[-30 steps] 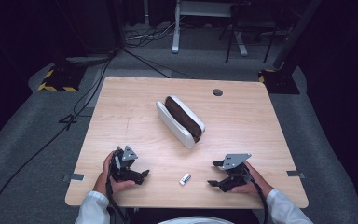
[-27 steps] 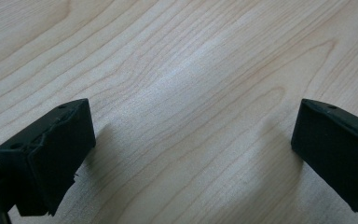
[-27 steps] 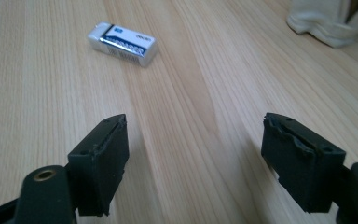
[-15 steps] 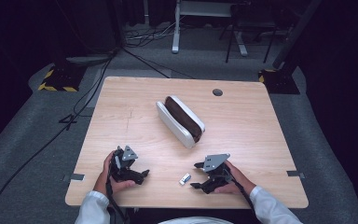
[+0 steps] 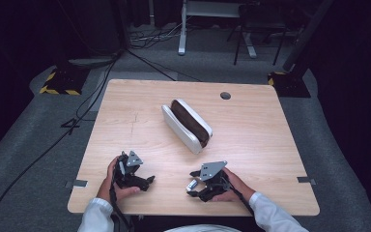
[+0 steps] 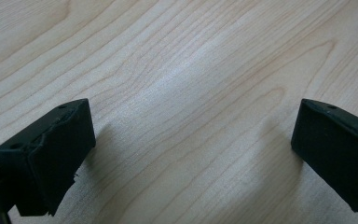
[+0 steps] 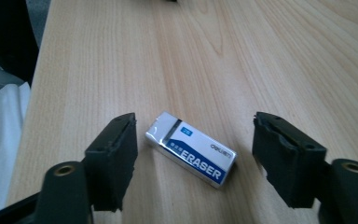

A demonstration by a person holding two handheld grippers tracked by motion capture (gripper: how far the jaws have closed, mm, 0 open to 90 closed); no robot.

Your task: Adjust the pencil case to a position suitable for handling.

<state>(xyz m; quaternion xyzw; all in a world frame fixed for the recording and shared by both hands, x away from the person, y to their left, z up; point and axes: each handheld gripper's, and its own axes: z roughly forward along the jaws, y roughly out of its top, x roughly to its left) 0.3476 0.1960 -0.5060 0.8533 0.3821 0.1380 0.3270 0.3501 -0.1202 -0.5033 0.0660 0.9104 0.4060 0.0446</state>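
Near desk (image 5: 251, 145) front edge, right tongs (image 7: 193, 161) gaped around eraser (image 7: 191, 148), untouched; left tongs (image 6: 191, 154) spread wide, empty.

Both forearms, in white sleeves, come in from the near edge, each hand wrapped around a black gripper. The left hand (image 5: 112, 180) holds the left gripper (image 5: 142, 181) low, its grey plate up and its jaws pointing toward the right. In the left gripper view those jaws stand wide apart with nothing between them. The right hand (image 5: 234, 186) holds the right gripper (image 5: 193, 186) aimed leftward, toward the other hand. Its jaws are spread wide too, neither one pressing on anything.
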